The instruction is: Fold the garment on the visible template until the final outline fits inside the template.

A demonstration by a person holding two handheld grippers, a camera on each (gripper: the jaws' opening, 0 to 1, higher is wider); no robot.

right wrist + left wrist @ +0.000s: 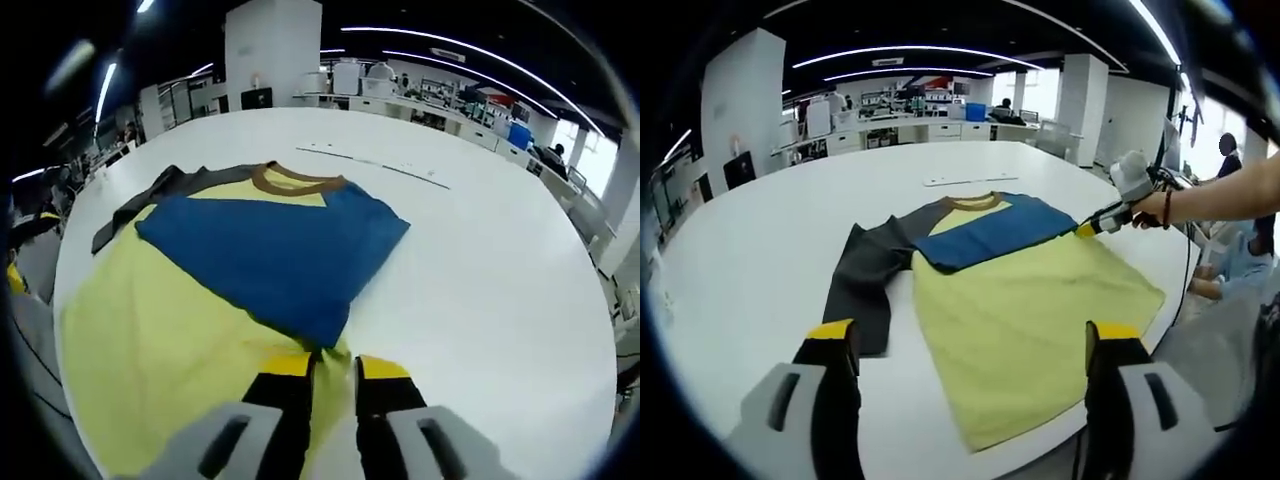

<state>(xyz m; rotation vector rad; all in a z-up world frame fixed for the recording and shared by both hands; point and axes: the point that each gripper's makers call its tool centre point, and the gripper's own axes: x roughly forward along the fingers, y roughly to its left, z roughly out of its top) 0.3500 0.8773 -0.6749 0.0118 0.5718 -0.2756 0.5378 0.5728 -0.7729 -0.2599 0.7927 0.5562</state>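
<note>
No containers stand near the work. The garment (pixel 1010 300), a yellow shirt with a blue panel, brown collar and dark grey sleeve, lies flat on the white desk (pixel 770 240), centre frame in the left gripper view. The left gripper (pixel 970 350) hovers at lower frame, jaws spread wide. The right gripper (pixel 333 372), jaws pressed together, pinches the garment's edge at lower centre of its view. An open office with workbenches fills the upper background.
</note>
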